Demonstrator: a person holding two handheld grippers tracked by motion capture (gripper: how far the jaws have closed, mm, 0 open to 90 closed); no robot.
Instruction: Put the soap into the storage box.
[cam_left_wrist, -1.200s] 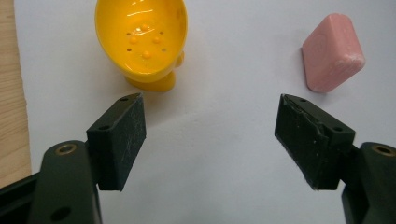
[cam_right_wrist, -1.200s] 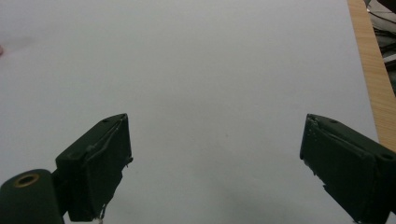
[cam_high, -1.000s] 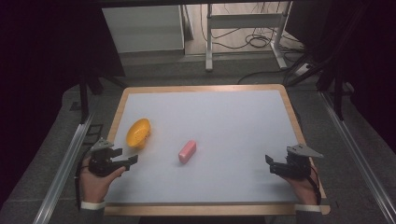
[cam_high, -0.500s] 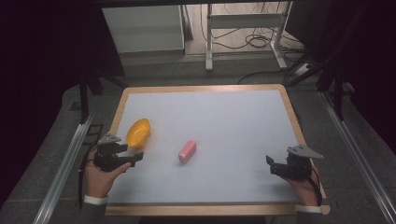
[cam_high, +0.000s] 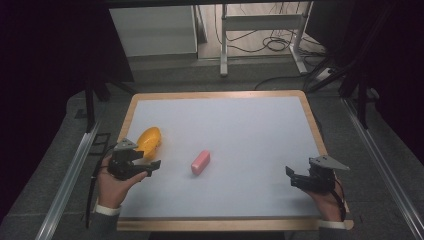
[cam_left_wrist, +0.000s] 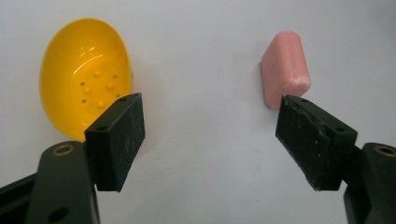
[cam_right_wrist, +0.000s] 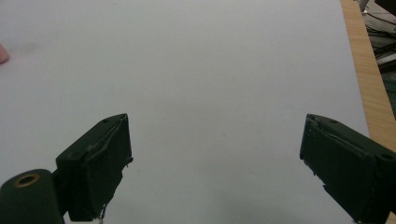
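Pink block (cam_high: 201, 162) lying flat on white worktop (cam_high: 240, 130), roughly mid-way front to back, left of centre; yellow dish (cam_high: 149, 139) sitting near worktop's left edge, apart from block. High view: left gripper (cam_high: 150, 165) hovering by left edge, just in front of dish, pointing twd block, jaws spread, holding nothing. Right gripper (cam_high: 290, 176) waiting near front right corner, well apart from both items, jaws looking parted.

Left gripper view: jaws standing wide, empty. Yellow dish (cam_left_wrist: 84, 77) showing behind one jaw, hollow side up, glossy, small dots inside. Pink block (cam_left_wrist: 285, 69) sitting beyond other jaw, short rounded bar, matte, pale scuffing at near end. Bare worktop (cam_left_wrist: 201, 140) between jaws. Prob. approach step, pre-grasp. Next move calling for swinging twd block so it sits between pads, lowering, then closing across narrow sides.

Right gripper view: jaws wide, nothing between, facing bare worktop (cam_right_wrist: 210, 84); wooden rim (cam_right_wrist: 362, 60) running along right side.
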